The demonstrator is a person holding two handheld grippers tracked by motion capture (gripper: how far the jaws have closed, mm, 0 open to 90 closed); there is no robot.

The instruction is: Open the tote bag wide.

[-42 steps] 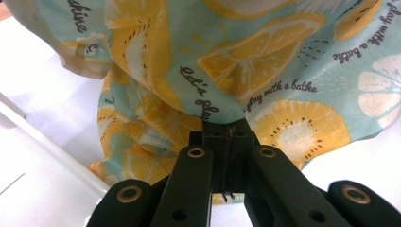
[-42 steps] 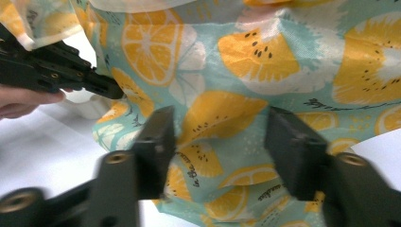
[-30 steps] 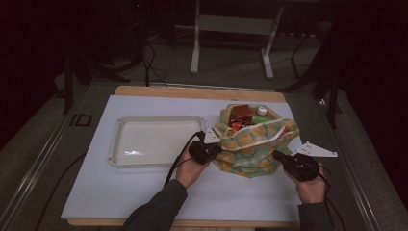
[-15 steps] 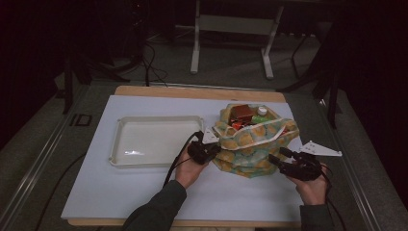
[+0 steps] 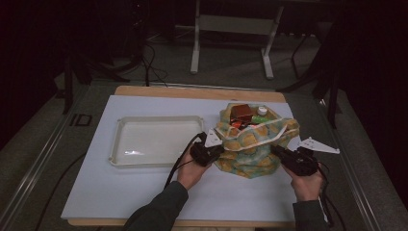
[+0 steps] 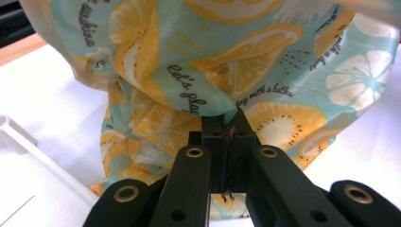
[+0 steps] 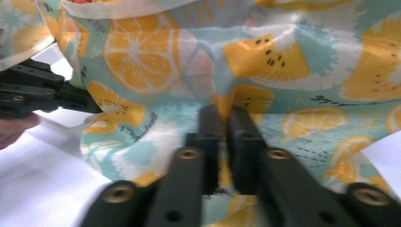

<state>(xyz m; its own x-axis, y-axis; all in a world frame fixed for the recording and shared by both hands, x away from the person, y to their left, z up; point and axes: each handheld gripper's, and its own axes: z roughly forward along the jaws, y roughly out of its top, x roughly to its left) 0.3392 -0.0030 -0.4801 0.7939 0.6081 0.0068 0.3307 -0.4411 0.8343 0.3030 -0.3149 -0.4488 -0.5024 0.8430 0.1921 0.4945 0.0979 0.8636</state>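
Moved in since a second ago: right claw (image 5: 278, 151), from out beside the bag (image 5: 252, 144) up against its right flank. Now clenched on a fold of the lemon-print cloth straight ahead of its tips. Left claw (image 5: 217, 151) likewise clamped on a pinch of cloth at the bag's left side. Bag between the two claws, mouth open, on the white mat (image 5: 144, 192). Tray (image 5: 120, 154) just left of the left claw.
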